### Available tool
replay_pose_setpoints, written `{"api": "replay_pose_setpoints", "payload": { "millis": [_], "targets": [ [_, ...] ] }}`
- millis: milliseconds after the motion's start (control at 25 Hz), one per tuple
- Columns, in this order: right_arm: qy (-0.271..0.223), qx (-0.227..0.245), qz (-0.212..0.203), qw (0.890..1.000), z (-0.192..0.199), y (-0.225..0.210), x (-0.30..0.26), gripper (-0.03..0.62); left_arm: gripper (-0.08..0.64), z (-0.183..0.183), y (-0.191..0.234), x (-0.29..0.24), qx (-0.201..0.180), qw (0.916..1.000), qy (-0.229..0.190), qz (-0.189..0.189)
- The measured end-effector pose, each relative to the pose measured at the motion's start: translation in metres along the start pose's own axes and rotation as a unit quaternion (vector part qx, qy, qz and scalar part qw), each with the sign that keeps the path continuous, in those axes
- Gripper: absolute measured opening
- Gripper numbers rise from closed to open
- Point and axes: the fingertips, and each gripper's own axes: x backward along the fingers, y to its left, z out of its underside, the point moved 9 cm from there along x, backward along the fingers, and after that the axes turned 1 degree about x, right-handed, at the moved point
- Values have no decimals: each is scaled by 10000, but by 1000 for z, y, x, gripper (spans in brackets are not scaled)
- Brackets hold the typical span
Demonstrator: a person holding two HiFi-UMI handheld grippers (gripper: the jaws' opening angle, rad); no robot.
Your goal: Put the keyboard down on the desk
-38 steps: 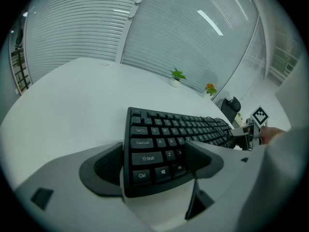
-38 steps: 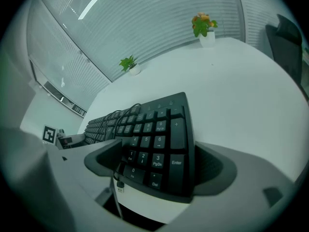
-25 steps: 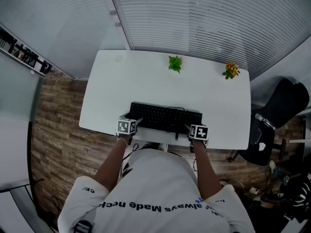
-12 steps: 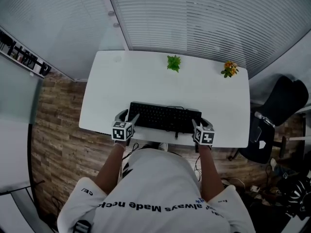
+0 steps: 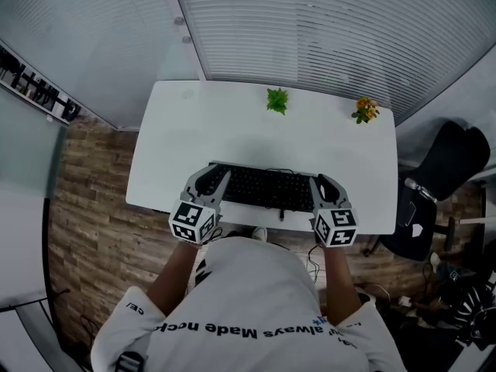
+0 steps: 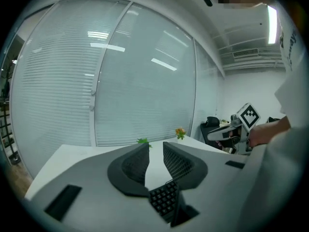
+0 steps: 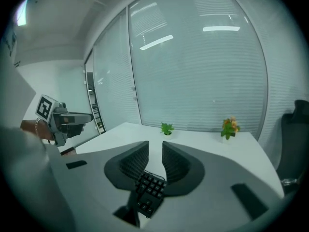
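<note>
Seems all but done: black keyboard (image 5: 267, 188) lying flat near white desk (image 5: 232, 130) front edge, left gripper (image 5: 208, 181) and right gripper (image 5: 324, 186) at its ends, jaws closing to slim gaps on nothing, only withdrawal left.

The left gripper (image 5: 208, 183) and right gripper (image 5: 324, 189), earlier low at the ends of the keyboard (image 5: 267, 188), now sit raised and drawn back from it; their once-wide jaws are closing, nothing between them.
</note>
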Motion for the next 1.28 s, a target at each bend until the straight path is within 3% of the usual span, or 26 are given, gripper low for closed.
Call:
{"api": "replay_pose_setpoints", "payload": {
  "millis": [360, 640, 1280],
  "targets": [
    [-747, 526, -332, 9953, -64, 38, 49, 63, 63, -69, -42, 25, -274, 9947, -844, 525],
    [-1104, 732, -413, 9903, -91, 56, 75, 41, 49, -100, -59, 42, -332, 9901, -1213, 619],
    [-1312, 887, -410, 9865, -118, 60, 86, 29, 48, -120, -62, 40, -428, 9869, -1419, 638]
  ]
}}
